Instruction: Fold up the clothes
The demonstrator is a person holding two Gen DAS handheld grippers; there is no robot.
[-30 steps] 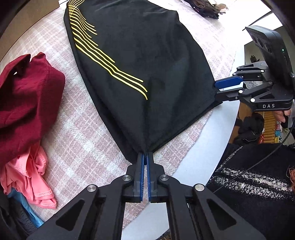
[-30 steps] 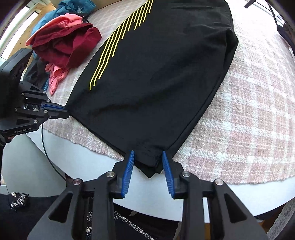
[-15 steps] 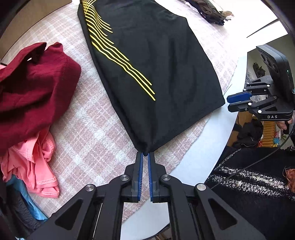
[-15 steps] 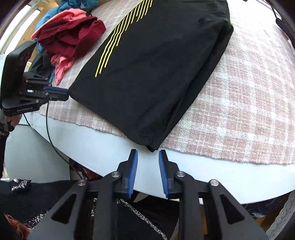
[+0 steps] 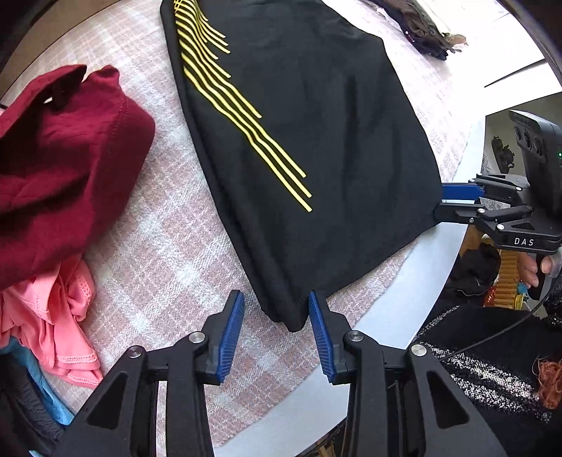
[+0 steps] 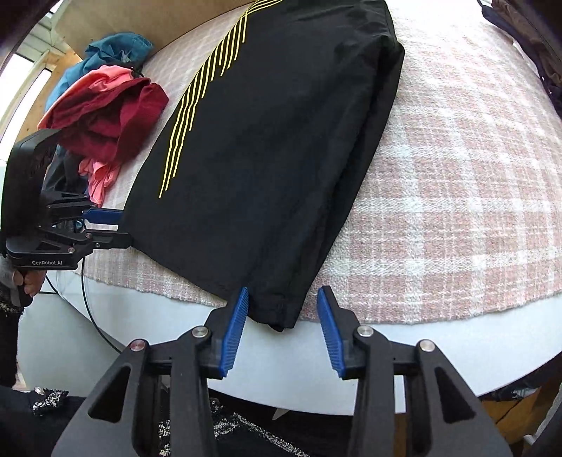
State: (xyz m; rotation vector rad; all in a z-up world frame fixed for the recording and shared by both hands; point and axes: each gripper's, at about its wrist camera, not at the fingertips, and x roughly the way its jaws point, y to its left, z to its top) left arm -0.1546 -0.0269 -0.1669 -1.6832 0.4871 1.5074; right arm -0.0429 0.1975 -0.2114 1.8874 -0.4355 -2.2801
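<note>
Black garment with yellow stripes [image 5: 316,147] folded flat on plaid-clothed surface [image 6: 456,211]. Left tongs [image 5: 275,330] spread wide around near corner; right tongs [image 6: 281,327] likewise wide, gripping nothing.

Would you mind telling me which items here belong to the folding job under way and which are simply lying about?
In the job:
- black garment with yellow stripes, lying flat on the checked cloth
- left gripper, open at one near corner
- right gripper, open at the other

Lying about:
- dark red garment
- pink garment
- blue garment
- dark clothing at the far edge
</note>
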